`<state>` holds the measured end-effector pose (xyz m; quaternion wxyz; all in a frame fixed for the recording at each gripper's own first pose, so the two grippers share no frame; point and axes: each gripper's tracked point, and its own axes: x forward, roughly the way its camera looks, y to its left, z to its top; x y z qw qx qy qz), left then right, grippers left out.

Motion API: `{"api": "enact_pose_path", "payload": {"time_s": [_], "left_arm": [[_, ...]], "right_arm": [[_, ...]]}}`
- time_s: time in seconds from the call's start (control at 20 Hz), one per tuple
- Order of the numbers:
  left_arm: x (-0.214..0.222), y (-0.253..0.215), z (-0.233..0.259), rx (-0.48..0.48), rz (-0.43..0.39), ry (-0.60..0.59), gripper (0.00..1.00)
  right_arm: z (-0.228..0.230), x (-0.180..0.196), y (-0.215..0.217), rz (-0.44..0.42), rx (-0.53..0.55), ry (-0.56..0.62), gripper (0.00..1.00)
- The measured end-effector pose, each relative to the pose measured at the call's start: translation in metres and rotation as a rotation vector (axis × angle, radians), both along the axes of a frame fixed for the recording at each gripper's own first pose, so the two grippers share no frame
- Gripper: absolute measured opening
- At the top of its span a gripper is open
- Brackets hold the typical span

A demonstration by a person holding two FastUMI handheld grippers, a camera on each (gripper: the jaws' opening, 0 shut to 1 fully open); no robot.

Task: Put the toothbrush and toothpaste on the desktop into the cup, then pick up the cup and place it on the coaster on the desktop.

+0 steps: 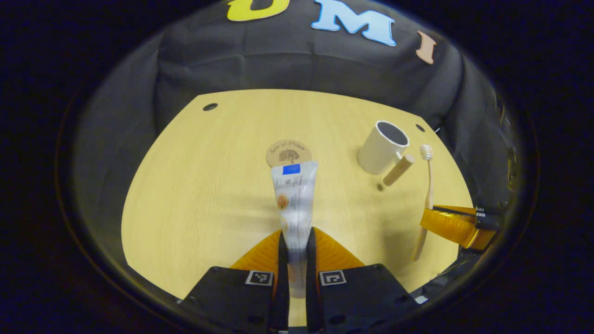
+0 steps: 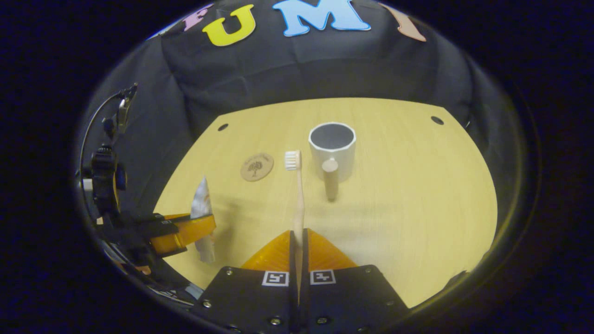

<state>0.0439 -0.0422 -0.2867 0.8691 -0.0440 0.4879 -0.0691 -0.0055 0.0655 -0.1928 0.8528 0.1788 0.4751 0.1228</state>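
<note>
Cup-wise, the white mug with the wooden handle [image 2: 332,149] sits dead ahead, far of the right gripper [image 2: 297,241], which pinches the upright wooden toothbrush [image 2: 297,195]. Left gripper [image 1: 296,243] clamps the white toothpaste tube [image 1: 295,199], mug far-right of it.

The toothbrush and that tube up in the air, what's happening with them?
A person holds two claws. The left claw is clamped on the toothpaste, and the right claw is clamped on the toothbrush, both lifted above the table. The cup stands empty, next to the round coaster, not on it. Nothing has gone into the cup yet.
</note>
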Motion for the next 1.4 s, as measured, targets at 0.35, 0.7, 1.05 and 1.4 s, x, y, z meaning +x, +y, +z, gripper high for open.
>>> {"api": "enact_pose_path", "payload": {"time_s": [0.35, 0.7, 1.05, 1.4], "left_arm": [[0.057, -0.019, 0.045, -0.063, 0.034, -0.175, 0.22], [0.106, -0.033, 0.09, -0.1, 0.047, -0.357, 0.22], [0.111, -0.034, 0.118, -0.129, 0.048, -0.471, 0.22], [0.117, -0.033, 0.124, -0.129, 0.046, -0.479, 0.22]], "right_arm": [[0.041, 0.065, -0.021, -0.091, 0.028, -0.226, 0.03], [0.067, 0.122, -0.047, -0.139, 0.01, -0.428, 0.02], [0.064, 0.17, -0.049, -0.164, -0.012, -0.553, 0.02], [0.008, 0.188, -0.041, -0.122, -0.112, -0.487, 0.03]]}}
